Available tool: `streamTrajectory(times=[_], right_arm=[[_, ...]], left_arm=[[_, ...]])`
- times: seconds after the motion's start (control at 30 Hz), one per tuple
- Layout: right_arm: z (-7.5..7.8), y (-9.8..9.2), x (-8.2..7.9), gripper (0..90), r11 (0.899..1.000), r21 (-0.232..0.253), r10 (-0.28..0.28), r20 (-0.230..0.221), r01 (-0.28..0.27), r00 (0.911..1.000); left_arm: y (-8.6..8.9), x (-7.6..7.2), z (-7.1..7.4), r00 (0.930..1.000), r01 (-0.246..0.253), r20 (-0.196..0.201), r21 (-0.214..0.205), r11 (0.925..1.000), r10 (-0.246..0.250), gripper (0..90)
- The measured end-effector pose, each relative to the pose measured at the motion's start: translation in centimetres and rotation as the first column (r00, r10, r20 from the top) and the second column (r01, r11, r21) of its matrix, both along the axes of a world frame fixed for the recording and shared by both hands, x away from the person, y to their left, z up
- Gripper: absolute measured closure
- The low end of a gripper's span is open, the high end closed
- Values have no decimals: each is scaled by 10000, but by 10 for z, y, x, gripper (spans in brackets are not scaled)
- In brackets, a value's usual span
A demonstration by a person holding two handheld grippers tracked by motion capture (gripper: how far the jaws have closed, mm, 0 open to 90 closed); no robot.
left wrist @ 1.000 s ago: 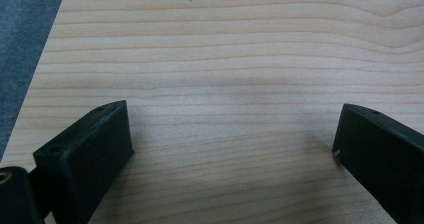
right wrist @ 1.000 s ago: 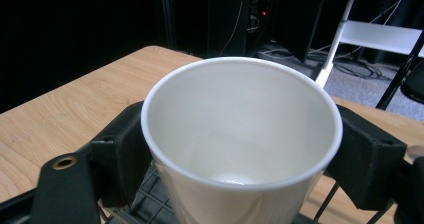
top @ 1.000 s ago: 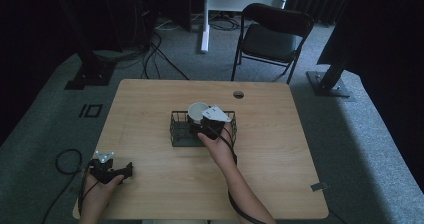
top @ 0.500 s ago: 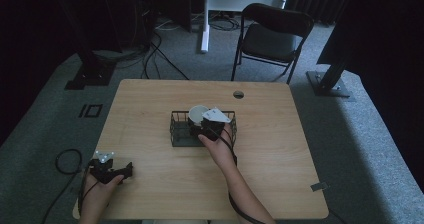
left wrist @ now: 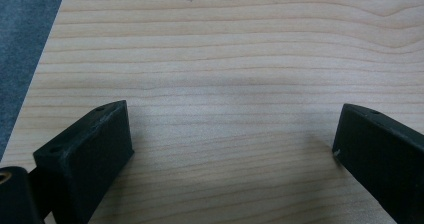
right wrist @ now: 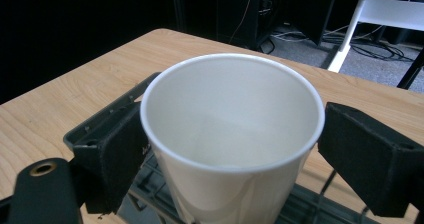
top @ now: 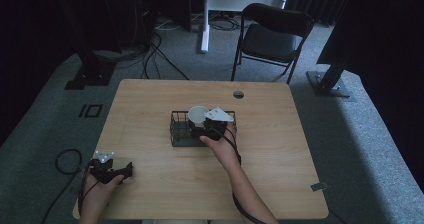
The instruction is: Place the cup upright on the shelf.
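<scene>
A white paper cup (right wrist: 232,139) stands upright, its long axis vertical and its open mouth pointing up, inside a black wire basket (top: 181,131) near the middle of the wooden table (top: 150,99). The right gripper (top: 210,126) reaches into the basket with one jaw on each side of the cup, both close against its wall; whether they actually press it cannot be told. The left gripper (top: 111,170) rests near the table's near left corner, its jaws spread wide over bare wood. The tabletop is pale woodgrain with a round cable hole (top: 238,94) near its far edge. Beyond the far edge stands a black folding chair (top: 272,34) on grey carpet (top: 350,134), in a dark room.
</scene>
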State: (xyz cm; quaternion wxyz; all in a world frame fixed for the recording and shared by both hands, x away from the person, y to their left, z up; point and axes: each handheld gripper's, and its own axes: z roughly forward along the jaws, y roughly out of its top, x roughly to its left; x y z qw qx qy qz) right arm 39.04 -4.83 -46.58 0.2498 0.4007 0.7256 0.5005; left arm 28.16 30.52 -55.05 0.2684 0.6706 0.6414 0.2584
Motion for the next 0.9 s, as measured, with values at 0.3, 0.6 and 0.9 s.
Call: streamTrajectory(times=[0.3, 0.6, 0.9], right_arm=[[2, -11, -9, 118, 9995, -114, 279, 32, -278, 9996], [3, -24, -20, 119, 9991, -215, 372, 168, -368, 9992], [7, -38, -31, 119, 9988, -295, 410, 406, -398, 9983]], left_arm=[[0, 0, 0, 10000, -7, 4, -4, 10000, 7, 27], [0, 0, 0, 10000, -8, 14, -7, 10000, 8, 27], [0, 0, 0, 10000, 0, 6, 2, 10000, 0, 27]])
